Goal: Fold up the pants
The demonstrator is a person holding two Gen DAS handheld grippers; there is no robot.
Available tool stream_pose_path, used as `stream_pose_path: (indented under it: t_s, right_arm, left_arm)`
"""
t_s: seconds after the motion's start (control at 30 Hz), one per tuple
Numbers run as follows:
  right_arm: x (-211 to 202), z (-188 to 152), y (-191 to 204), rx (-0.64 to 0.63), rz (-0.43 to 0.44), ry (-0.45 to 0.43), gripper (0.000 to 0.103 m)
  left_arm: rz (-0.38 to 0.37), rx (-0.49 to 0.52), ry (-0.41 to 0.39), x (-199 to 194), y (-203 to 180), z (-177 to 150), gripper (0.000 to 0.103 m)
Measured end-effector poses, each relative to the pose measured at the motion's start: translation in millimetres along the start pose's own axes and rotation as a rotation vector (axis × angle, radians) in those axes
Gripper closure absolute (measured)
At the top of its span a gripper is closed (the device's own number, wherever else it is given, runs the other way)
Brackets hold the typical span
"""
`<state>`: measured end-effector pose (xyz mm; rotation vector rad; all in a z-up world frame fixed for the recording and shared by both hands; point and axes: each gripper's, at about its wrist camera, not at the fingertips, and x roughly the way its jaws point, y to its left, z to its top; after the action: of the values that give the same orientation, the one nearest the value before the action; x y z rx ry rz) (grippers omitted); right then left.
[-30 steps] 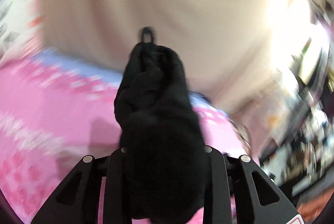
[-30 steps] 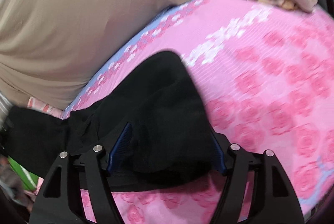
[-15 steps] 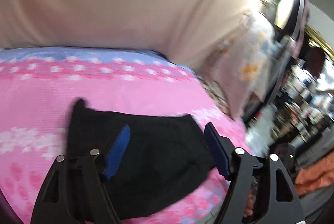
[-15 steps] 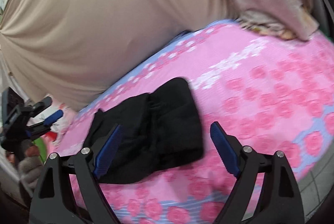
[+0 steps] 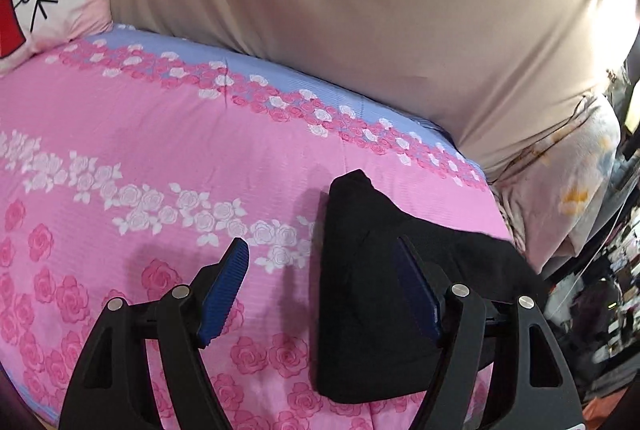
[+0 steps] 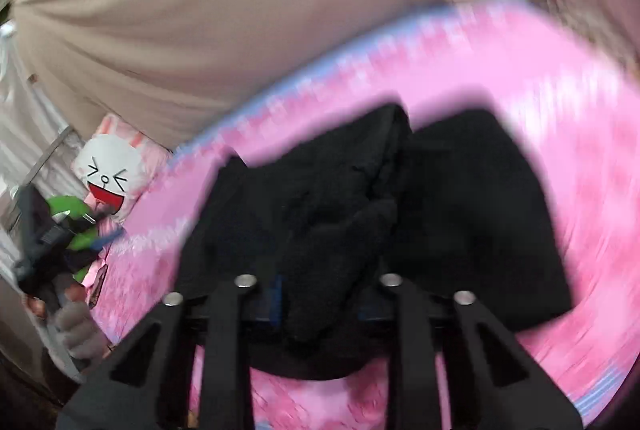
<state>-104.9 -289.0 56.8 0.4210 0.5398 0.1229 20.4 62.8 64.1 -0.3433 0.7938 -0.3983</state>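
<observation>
Left wrist view: left tongs (image 5: 322,286) spread wide, blue ribbed pads (image 5: 224,292) apart, nothing between them. The tongs hover over a bed w/ pink rose-print sheet (image 5: 160,149). Black pants (image 5: 368,330), folded into a compact bundle, lie on the sheet at approx. 4 o'clock of the frame, near the bed's edge; the right-hand pad overlaps the bundle's left part in the view, contact cannot be told. Beige curtain (image 5: 360,9) fills 12 o'clock. Cartoon-rabbit pillow (image 5: 48,1) at 10 o'clock; pale floral blanket (image 5: 568,197) at 3 o'clock. No legible writing or brand marks.

Right wrist view (motion-blurred): right tongs (image 6: 320,294) closed onto a raised ridge of the pants (image 6: 460,209); black cloth fills the gap btwn. the fingers, only a sliver of blue pad visible. Rest of the bundle spreads on the sheet (image 6: 560,101) toward 12–3 o'clock. Rabbit pillow (image 6: 108,173) at 9 o'clock, face print only, no text. Just below it, the left tongs (image 6: 60,226) w/ green parts, held in a grey-gloved hand (image 6: 78,330) at 8 o'clock. Curtain (image 6: 200,9) at 12 o'clock.
</observation>
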Motion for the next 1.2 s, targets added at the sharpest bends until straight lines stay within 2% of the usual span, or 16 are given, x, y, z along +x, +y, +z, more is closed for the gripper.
stream_pose_path:
  t_s: [0.13, 0.27, 0.33, 0.4, 0.47, 0.5, 0.7, 0.73, 0.77, 0.8, 0.83, 0.9, 1.07, 1.13, 1.17, 1.2]
  right_arm:
    - [-33.5, 31.2, -0.9, -0.083, -0.113, -0.088, 0.083]
    - [10.4, -9.6, -64.8, 0.021, -0.309, 0.119, 0.070]
    - [7.3, -30.8, -83.1, 0.096, -0.301, 0.088, 0.065]
    - [-8.7, -28.3, -84.1, 0.118, -0.303, 0.040, 0.048]
    - [-18.1, -22.1, -84.6, 0.114, -0.307, -0.009, 0.021]
    - [-17.9, -17.8, -88.3, 0.113, -0.302, -0.006, 0.019]
    - [24.0, -20.3, -127.1, 0.290, -0.139, 0.100, 0.019]
    - [29.9, -24.0, -130.3, 0.323, -0.103, 0.104, 0.020]
    - [32.9, -25.3, -131.7, 0.350, -0.075, 0.089, 0.029]
    - [34.4, -23.5, -128.8, 0.347, -0.056, 0.087, 0.038]
    - [34.2, -19.9, -122.5, 0.337, -0.043, 0.075, 0.053]
    - [29.5, -8.5, -99.5, 0.267, -0.068, 0.049, 0.064]
    - [24.2, 5.9, -18.8, 0.106, 0.008, 0.003, 0.065]
    - [43.5, -2.9, 6.5, 0.047, 0.004, 0.019, 0.050]
    - [53.3, -11.6, 13.2, 0.023, -0.027, 0.029, 0.039]
    - [65.5, -18.2, 16.5, -0.007, -0.081, 0.043, 0.036]
  left_arm:
    - [-0.021, 0.033, -0.019, -5.3, -7.4, -2.2, 0.031]
    - [-0.047, 0.055, 0.047, 19.1, -16.3, -16.1, 0.027]
    - [-0.057, 0.060, 0.101, 38.0, -21.8, -23.3, 0.027]
    - [-0.083, 0.061, 0.172, 59.5, -29.6, -31.5, 0.027]
    - [-0.118, 0.047, 0.214, 74.3, -35.4, -37.3, 0.027]
    - [-0.150, 0.032, 0.235, 82.7, -38.2, -40.2, 0.027]
    - [-0.270, -0.155, 0.357, 134.9, -23.9, -48.5, 0.022]
    - [-0.286, -0.158, 0.344, 135.2, -22.9, -46.5, 0.027]
    - [-0.309, -0.141, 0.342, 135.3, -24.2, -44.1, 0.056]
    - [-0.320, -0.121, 0.349, 135.6, -25.9, -41.0, 0.068]
    - [-0.329, -0.116, 0.342, 133.3, -26.2, -37.5, 0.074]
    - [-0.341, -0.067, 0.299, 118.8, -29.7, -27.1, 0.084]
    - [-0.271, 0.041, 0.111, 40.9, -10.5, 3.1, 0.083]
    - [-0.202, 0.054, 0.094, 26.0, 7.2, 8.0, 0.073]
    - [-0.133, 0.065, 0.080, 21.8, 18.2, 7.9, 0.064]
    - [-0.033, 0.069, 0.057, 20.5, 32.5, 5.1, 0.056]
